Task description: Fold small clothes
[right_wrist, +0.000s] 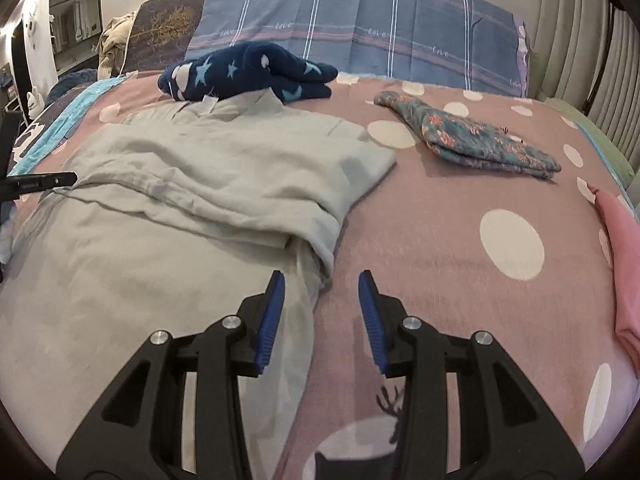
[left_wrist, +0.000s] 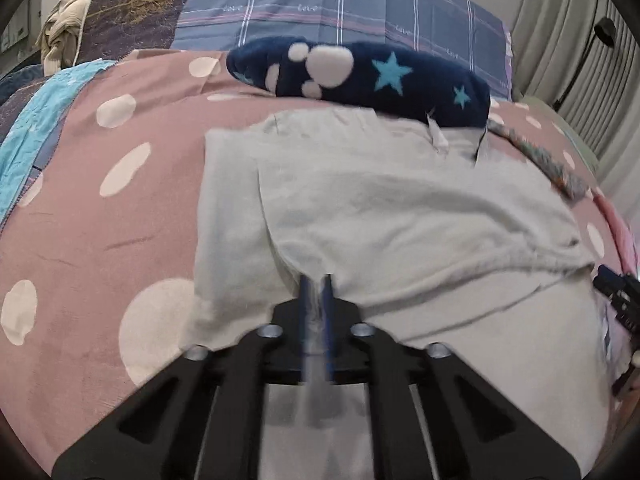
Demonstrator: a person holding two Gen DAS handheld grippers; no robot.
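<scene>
Left gripper (left_wrist: pixel 317 280) is pinching a fold of the grey shirt (left_wrist: pixel 360 208); right gripper (right_wrist: pixel 322 280) is hovering spread at the shirt's edge on the dotted bedspread (right_wrist: pixel 440 248).

The pink garment (right_wrist: pixel 624 264) is cut off by the right wrist view's edge; cloth inside the left tool (left_wrist: pixel 317 280) blurs.

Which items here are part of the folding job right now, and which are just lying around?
In the job:
- grey shirt
- left gripper, shut on the shirt's cloth
- right gripper, open at the shirt's edge

Lying about:
- navy star garment
- floral garment
- pink cloth
- plaid pillow
- dotted bedspread
</scene>
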